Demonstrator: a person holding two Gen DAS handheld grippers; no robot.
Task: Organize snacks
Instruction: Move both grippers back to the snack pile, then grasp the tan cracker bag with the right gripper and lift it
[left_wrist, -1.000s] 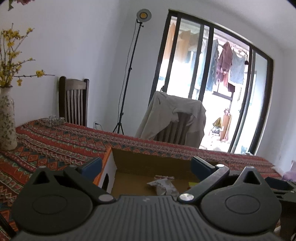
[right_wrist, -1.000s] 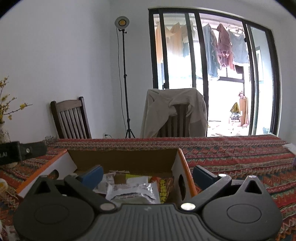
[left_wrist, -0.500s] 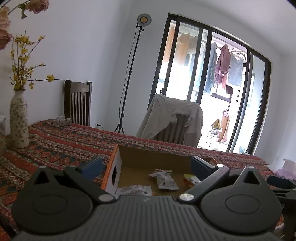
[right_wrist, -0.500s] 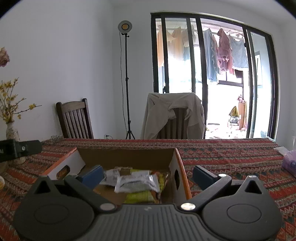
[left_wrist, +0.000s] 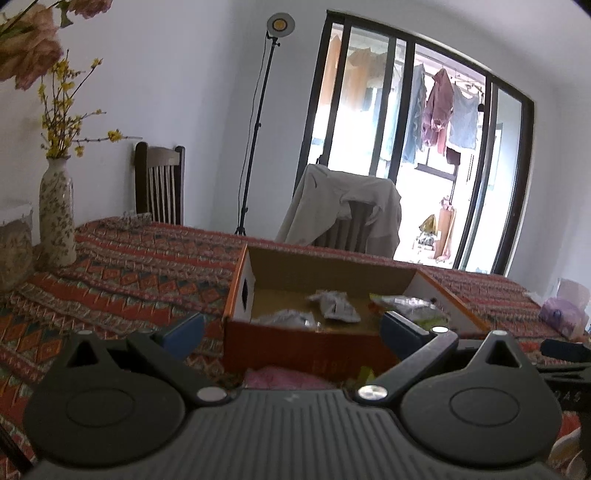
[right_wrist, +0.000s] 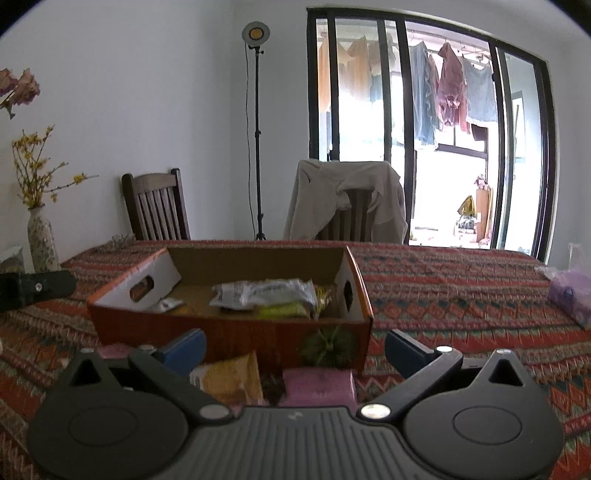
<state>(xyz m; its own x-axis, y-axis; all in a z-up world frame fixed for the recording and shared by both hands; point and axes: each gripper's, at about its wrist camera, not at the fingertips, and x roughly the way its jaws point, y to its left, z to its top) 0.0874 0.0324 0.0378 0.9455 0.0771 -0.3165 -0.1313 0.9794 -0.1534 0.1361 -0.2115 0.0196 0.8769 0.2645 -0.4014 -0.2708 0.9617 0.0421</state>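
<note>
Both grippers, left gripper (left_wrist: 291, 330) and right gripper (right_wrist: 295, 345), are spread wide, holding nothing, near the orange cardboard box (right_wrist: 229, 332) of snack packets (right_wrist: 266, 291); no writing is readable.

Orange cardboard box (right_wrist: 229, 332) with white end walls and a brown inside; silver and yellow snack packets (right_wrist: 266, 291) in it. Red zigzag-patterned cloth (right_wrist: 461, 295) covers the bench. Pink packet (right_wrist: 317, 384) just ahead of the black, blue-padded right hand-held gripper (right_wrist: 293, 349).

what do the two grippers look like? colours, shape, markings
The left gripper and right gripper look alike: a black ribbed body, two round black discs, angled black link arms with silver pivot screws, and blue finger pads. No cables, markings, hands or sleeves are visible.
</note>
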